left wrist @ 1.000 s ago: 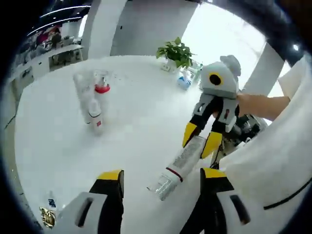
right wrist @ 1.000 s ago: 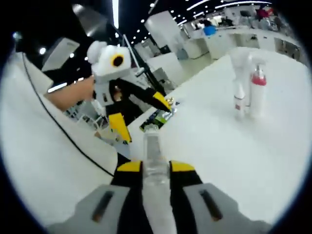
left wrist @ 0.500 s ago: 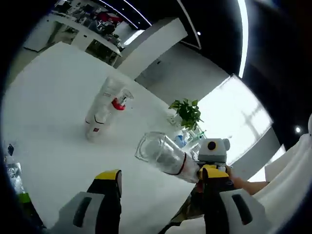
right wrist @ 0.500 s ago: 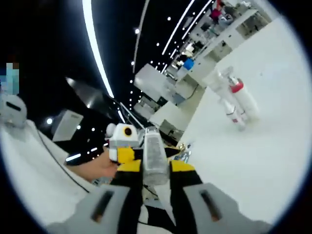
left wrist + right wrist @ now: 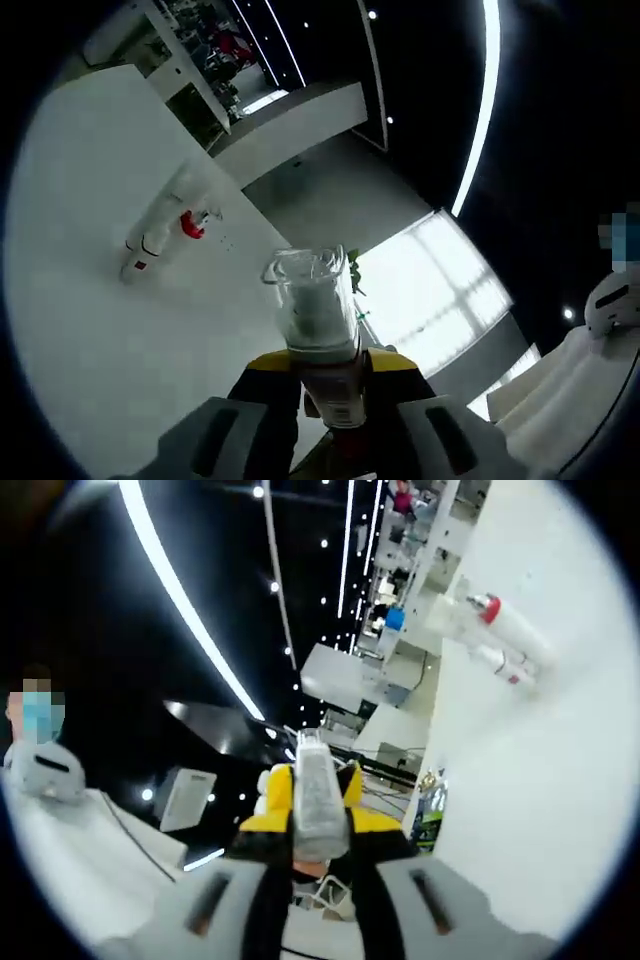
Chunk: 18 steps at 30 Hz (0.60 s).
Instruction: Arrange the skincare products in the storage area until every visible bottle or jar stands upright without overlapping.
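Note:
A clear bottle [image 5: 312, 310] with a see-through cap is lifted off the white table [image 5: 100, 330]. My left gripper [image 5: 330, 365] is shut on its body, cap end pointing away. In the right gripper view the same bottle [image 5: 316, 785] rises between the jaws of my right gripper [image 5: 320, 825], which is shut on it too. The left gripper's yellow fingertips [image 5: 278, 782] clamp it just beyond. A red-capped bottle [image 5: 190, 222] and a white bottle [image 5: 148, 238] stand together far off on the table, and the right gripper view has the red-capped bottle [image 5: 510, 630] there as well.
A potted plant [image 5: 352, 272] stands at the table's far edge. Small packets [image 5: 428, 805] lie at the table's near edge [image 5: 440, 730]. A person's white sleeve [image 5: 80, 850] is close beside the grippers. Wide bare tabletop lies around the two standing bottles.
My left gripper has come onto the bottle and shut on it. Before, only the right gripper held it, with the left jaws open. Both views have tilted further.

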Each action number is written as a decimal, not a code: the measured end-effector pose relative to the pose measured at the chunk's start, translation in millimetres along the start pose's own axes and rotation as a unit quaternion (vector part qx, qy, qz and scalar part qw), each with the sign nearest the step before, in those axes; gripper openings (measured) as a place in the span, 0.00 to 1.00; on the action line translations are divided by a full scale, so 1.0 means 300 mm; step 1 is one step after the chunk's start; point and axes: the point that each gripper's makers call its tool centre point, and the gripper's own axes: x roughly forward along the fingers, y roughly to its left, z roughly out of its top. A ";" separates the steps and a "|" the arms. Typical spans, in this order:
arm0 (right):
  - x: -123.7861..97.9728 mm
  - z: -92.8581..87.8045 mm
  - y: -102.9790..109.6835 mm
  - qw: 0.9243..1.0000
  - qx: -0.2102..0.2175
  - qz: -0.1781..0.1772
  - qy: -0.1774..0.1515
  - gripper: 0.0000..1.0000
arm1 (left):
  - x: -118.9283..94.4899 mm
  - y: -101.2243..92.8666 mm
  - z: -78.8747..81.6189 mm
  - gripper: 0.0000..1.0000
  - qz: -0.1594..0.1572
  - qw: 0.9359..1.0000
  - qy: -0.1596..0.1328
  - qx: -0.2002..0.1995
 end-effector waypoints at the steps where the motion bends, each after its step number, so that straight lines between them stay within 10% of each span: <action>1: -0.003 -0.008 -0.004 1.000 -0.007 -0.003 0.005 0.19 | -0.004 0.005 -0.011 0.25 0.008 1.000 0.004 0.002; 6: -0.005 -0.058 -0.030 0.995 -0.077 -0.033 0.049 0.23 | -0.018 0.022 -0.044 0.22 0.033 0.999 0.004 -0.010; 8: -0.012 -0.098 -0.070 0.982 -0.148 -0.072 0.096 0.24 | -0.029 0.051 -0.062 0.22 0.067 0.998 0.006 -0.002; 18: -0.005 -0.113 -0.100 0.884 -0.395 -0.162 0.190 0.32 | -0.068 0.139 -0.084 0.21 0.147 0.989 -0.022 -0.012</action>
